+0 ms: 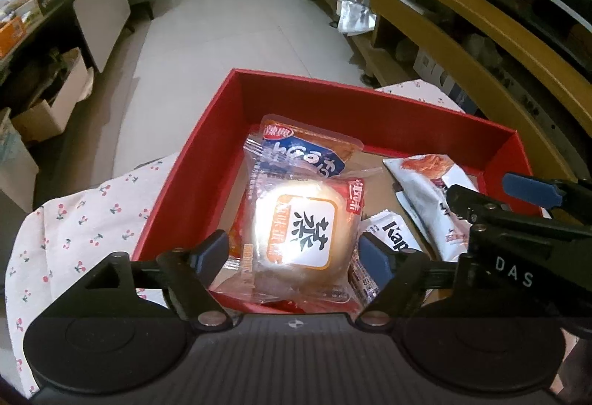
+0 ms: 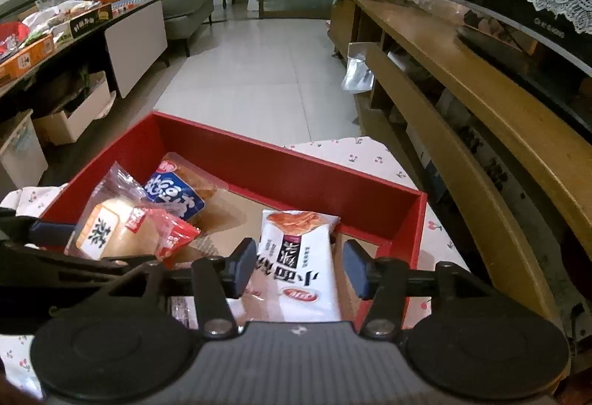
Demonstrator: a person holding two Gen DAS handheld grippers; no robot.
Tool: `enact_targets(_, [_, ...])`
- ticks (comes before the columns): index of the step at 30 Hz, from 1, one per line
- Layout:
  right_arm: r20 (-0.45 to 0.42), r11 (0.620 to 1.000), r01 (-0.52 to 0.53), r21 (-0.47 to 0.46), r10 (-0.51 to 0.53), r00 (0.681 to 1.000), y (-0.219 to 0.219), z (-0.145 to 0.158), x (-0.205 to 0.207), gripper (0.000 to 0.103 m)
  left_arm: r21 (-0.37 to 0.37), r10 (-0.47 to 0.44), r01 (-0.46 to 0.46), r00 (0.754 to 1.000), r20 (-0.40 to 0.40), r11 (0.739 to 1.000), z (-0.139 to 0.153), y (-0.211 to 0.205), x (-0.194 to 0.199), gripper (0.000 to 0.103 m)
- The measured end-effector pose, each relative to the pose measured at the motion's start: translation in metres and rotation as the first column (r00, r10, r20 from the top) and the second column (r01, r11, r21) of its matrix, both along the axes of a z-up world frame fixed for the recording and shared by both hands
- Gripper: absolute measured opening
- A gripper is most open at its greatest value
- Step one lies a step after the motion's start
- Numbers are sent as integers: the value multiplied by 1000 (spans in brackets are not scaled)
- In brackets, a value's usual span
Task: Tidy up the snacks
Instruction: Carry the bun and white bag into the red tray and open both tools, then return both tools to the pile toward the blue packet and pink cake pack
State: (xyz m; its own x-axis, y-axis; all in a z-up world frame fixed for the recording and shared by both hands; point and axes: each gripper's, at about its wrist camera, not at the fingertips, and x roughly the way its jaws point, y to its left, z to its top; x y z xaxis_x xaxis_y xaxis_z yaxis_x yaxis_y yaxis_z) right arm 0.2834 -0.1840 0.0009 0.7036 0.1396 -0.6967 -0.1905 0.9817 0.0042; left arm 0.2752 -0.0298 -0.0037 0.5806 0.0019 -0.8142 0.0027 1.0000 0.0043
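Note:
A red box (image 1: 192, 183) sits on a cherry-print cloth and holds several snack packets. In the left wrist view a clear-wrapped bun packet (image 1: 296, 231) with an orange-edged label lies in the box between the pads of my left gripper (image 1: 294, 253), which stand open beside the wrapper. Behind it lies a blue-labelled packet (image 1: 307, 153). In the right wrist view a white packet (image 2: 299, 257) with a pastry picture lies between the fingers of my right gripper (image 2: 300, 268), which is open with a gap at the right pad. A small white bar (image 1: 392, 238) lies between the two packets.
The red box (image 2: 296, 168) has raised walls all round. A wooden shelf unit (image 2: 462, 101) runs along the right. A cluttered table (image 2: 55, 31) with boxes stands at the left. White tiled floor (image 2: 259, 72) stretches beyond. My right gripper (image 1: 495, 192) shows at the right of the left wrist view.

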Motion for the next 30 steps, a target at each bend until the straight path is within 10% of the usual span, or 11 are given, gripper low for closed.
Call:
enact_targets(16, [55,1000,-9,27,8,998,1,22,-29,61,-33,4,-3,1000,21,999,23,12,-27,86])
enact_targets(30, [3,996,-68,54,68,998,-2,25,-91,64,-149,64,-83,990,-126,985,0,47,-84,89])
